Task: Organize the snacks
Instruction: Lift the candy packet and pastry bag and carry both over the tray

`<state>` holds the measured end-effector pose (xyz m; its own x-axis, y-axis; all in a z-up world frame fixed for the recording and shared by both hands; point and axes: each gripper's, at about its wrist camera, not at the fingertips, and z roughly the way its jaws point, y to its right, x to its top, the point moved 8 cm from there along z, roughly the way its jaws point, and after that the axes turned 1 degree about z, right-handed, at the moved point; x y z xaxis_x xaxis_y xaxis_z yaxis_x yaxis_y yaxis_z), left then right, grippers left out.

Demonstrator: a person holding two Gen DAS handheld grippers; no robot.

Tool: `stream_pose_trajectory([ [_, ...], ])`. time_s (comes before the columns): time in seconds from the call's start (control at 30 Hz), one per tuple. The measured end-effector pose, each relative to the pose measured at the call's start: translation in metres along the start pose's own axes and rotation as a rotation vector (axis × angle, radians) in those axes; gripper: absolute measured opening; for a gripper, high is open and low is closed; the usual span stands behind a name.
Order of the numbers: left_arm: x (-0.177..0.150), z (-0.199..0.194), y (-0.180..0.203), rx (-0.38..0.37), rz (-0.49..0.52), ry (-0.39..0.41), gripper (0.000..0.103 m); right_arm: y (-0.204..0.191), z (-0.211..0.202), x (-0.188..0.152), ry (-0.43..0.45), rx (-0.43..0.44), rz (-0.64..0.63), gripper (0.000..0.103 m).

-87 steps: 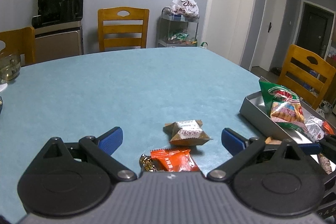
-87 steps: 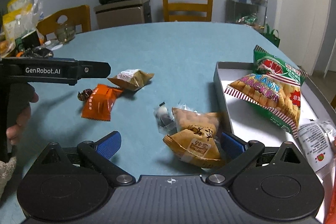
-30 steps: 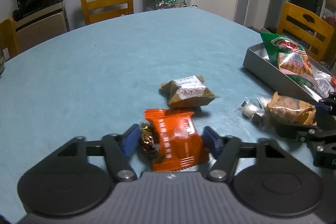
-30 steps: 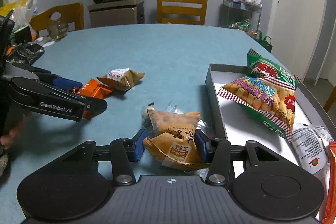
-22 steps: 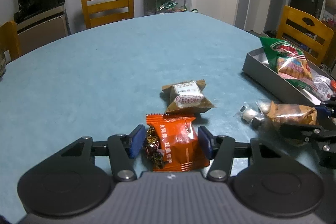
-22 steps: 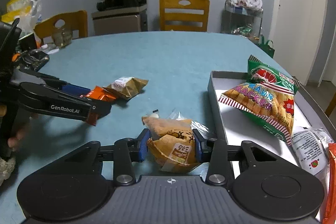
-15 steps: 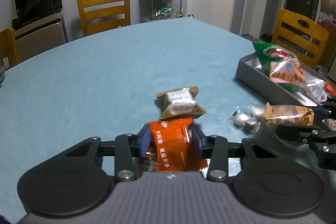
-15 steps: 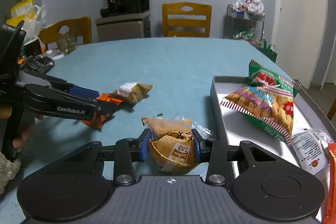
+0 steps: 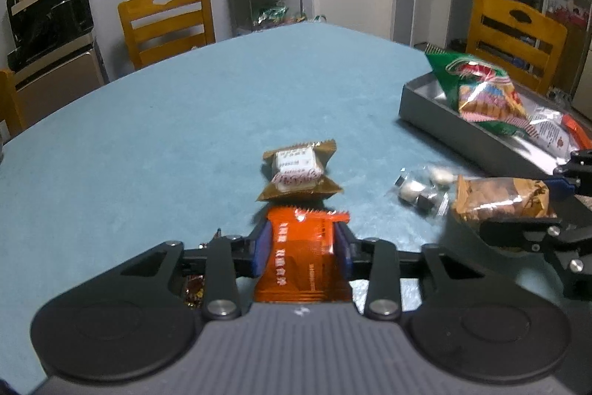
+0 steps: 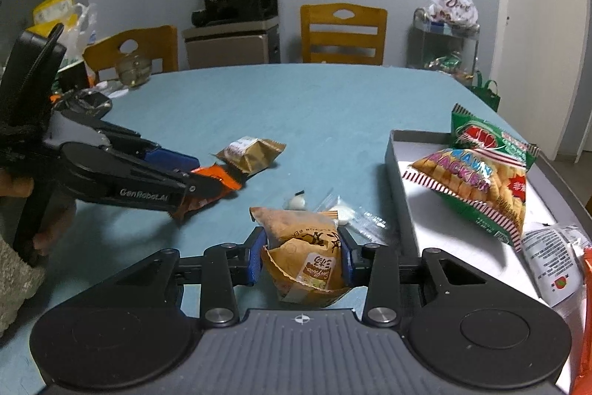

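My left gripper (image 9: 301, 243) is shut on an orange snack packet (image 9: 303, 254) and holds it just above the blue table; it shows in the right wrist view (image 10: 218, 182) too. My right gripper (image 10: 301, 254) is shut on a tan cracker packet (image 10: 303, 247), lifted off the table; it also shows in the left wrist view (image 9: 499, 197). A gold-brown wrapped cake (image 9: 298, 171) lies ahead of the left gripper. A clear bag of small candies (image 9: 420, 191) lies beside the grey tray (image 10: 394, 165), which holds a green prawn cracker bag (image 10: 477, 173).
A foil-wrapped chocolate (image 9: 194, 287) lies under my left gripper's left arm. The tray also holds a white packet (image 10: 551, 258) and an orange one (image 10: 586, 284). Wooden chairs (image 9: 166, 21) stand round the table. A glass jar (image 10: 133, 71) and clutter sit at the far left.
Both grippers closed on their packets and lifted them off the table. The chocolate stayed on the table beside the left gripper.
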<state>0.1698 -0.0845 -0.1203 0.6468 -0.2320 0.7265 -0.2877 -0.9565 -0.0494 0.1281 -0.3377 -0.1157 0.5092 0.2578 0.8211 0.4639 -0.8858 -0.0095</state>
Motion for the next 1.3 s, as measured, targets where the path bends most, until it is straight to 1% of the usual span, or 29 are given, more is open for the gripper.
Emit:
stream_pose_trajectory([
  [0.03,-0.003,0.002,0.0,-0.004,0.007,-0.03,0.051,-0.002,0.0,-0.001,-0.004,0.006,-0.006,0.04],
  [0.07,-0.005,0.003,0.0,-0.003,0.009,-0.035,0.053,-0.005,0.0,-0.003,-0.008,0.011,-0.015,0.04],
  [0.1,-0.007,0.002,-0.002,-0.003,0.012,-0.038,0.059,-0.007,0.0,-0.004,-0.012,0.015,-0.026,0.04],
  [0.2,-0.01,0.001,-0.005,-0.038,-0.029,-0.045,0.059,-0.014,-0.001,-0.009,-0.031,0.035,-0.054,0.04],
  [0.23,-0.011,0.001,-0.006,-0.041,-0.034,-0.042,0.058,-0.016,-0.001,-0.011,-0.041,0.047,-0.06,0.04],
  [0.27,-0.011,0.001,-0.006,-0.044,-0.028,-0.039,0.055,-0.017,0.0,-0.012,-0.052,0.056,-0.063,0.04],
  [0.3,-0.01,0.0,-0.003,-0.059,-0.02,-0.033,0.043,-0.018,0.001,-0.013,-0.062,0.066,-0.063,0.04],
  [0.33,-0.01,0.0,0.0,-0.069,-0.009,-0.029,0.043,-0.019,0.001,-0.014,-0.061,0.067,-0.069,0.041],
  [0.37,-0.01,-0.001,0.003,-0.059,0.011,-0.023,0.042,-0.02,0.001,-0.014,-0.059,0.065,-0.082,0.041],
  [0.4,-0.01,-0.001,0.006,-0.054,0.03,-0.014,0.038,-0.021,0.0,-0.014,-0.06,0.065,-0.089,0.041],
  [0.43,-0.01,-0.002,0.008,-0.051,0.044,-0.009,0.037,-0.022,0.0,-0.015,-0.062,0.066,-0.095,0.043],
  [0.47,-0.009,-0.002,0.009,-0.043,0.052,-0.007,0.036,-0.022,0.0,-0.015,-0.063,0.069,-0.1,0.047],
  [0.6,-0.001,-0.014,0.015,-0.026,0.067,0.032,0.035,-0.023,0.001,-0.017,-0.07,0.071,-0.119,0.051],
  [0.67,0.005,-0.024,0.017,-0.019,0.06,0.058,0.035,-0.023,0.003,-0.019,-0.084,0.074,-0.128,0.057],
  [0.73,0.009,-0.038,0.019,-0.029,0.04,0.091,0.035,-0.023,0.005,-0.022,-0.103,0.079,-0.138,0.06],
  [0.8,0.011,-0.05,0.02,-0.047,0.022,0.113,0.035,-0.023,0.006,-0.024,-0.109,0.079,-0.152,0.06],
  [0.83,0.012,-0.056,0.02,-0.047,0.019,0.122,0.035,-0.023,0.006,-0.025,-0.103,0.081,-0.152,0.06],
  [0.87,0.012,-0.062,0.021,-0.043,0.019,0.131,0.035,-0.023,0.006,-0.026,-0.101,0.084,-0.149,0.057],
  [0.93,0.013,-0.071,0.022,-0.034,0.02,0.142,0.035,-0.022,0.006,-0.025,-0.094,0.091,-0.146,0.048],
  [1.0,0.011,-0.079,0.023,-0.024,0.02,0.151,0.035,-0.023,0.006,-0.025,-0.091,0.098,-0.149,0.044],
  [1.03,0.01,-0.082,0.023,-0.019,0.022,0.153,0.035,-0.022,0.006,-0.025,-0.085,0.096,-0.15,0.04],
  [1.17,0.007,-0.085,0.023,-0.014,0.017,0.149,0.035,-0.02,0.004,-0.021,-0.071,0.115,-0.127,0.039],
  [1.3,0.006,-0.082,0.023,-0.001,0.014,0.133,0.035,-0.017,-0.006,-0.015,-0.037,0.118,-0.126,0.039],
])
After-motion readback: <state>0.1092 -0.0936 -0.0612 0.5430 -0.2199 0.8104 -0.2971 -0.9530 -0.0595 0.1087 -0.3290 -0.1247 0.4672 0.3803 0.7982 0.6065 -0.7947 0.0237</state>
